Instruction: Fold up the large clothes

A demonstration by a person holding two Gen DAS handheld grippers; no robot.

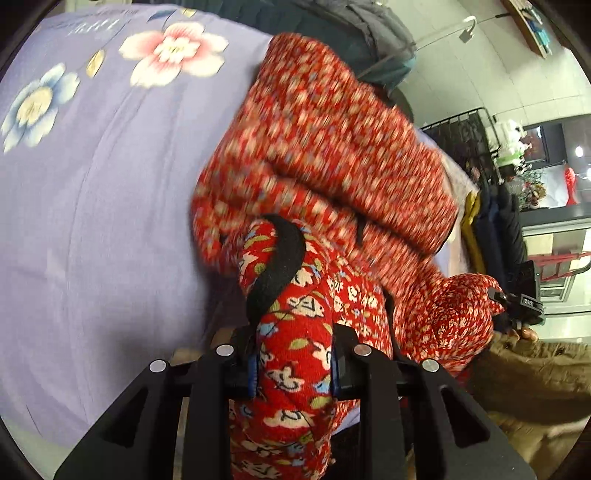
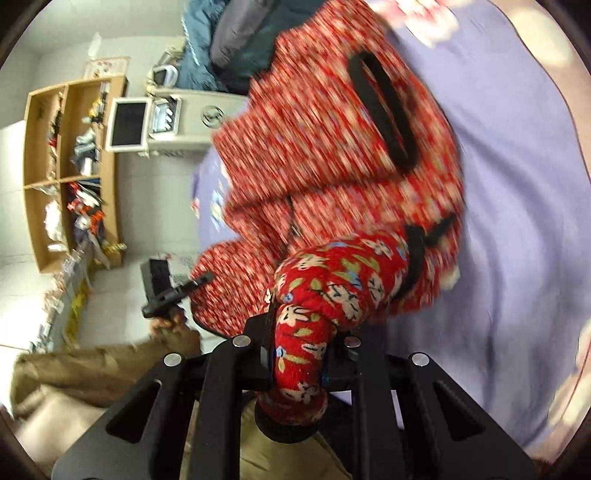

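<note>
A lavender bedsheet (image 1: pixel 92 221) printed with big pink and blue flowers is spread over the bed and fills most of both views. On it, and partly lifted off it, is seen the red floral padded garment (image 1: pixel 325 147), folded into thick quilted layers. In the left wrist view its long axis runs from the near lower centre up and away toward the top of the frame, with the far end pointing at a heap of dark teal bedding (image 1: pixel 325 26). In the right wrist view the same bundle (image 2: pixel 332 140) is seen stretching up from the claw, and a black-edged opening, perhaps a pocket or a cuff, is shown on its upper face; which it is cannot be told through the blur.

A wooden shelf unit (image 2: pixel 74 166) with 4 visible compartments is seen against the wall, and small mixed clutter is held in them; the items are too small to be named.

The left gripper (image 1: pixel 295 369) is clamped on a bunched fold of the red fabric, which is squeezed between its 2 fingers. The right gripper (image 2: pixel 301 369) is likewise closed tight on a rolled part of the garment. A brown sleeve (image 2: pixel 92 373) is seen behind each claw.
</note>
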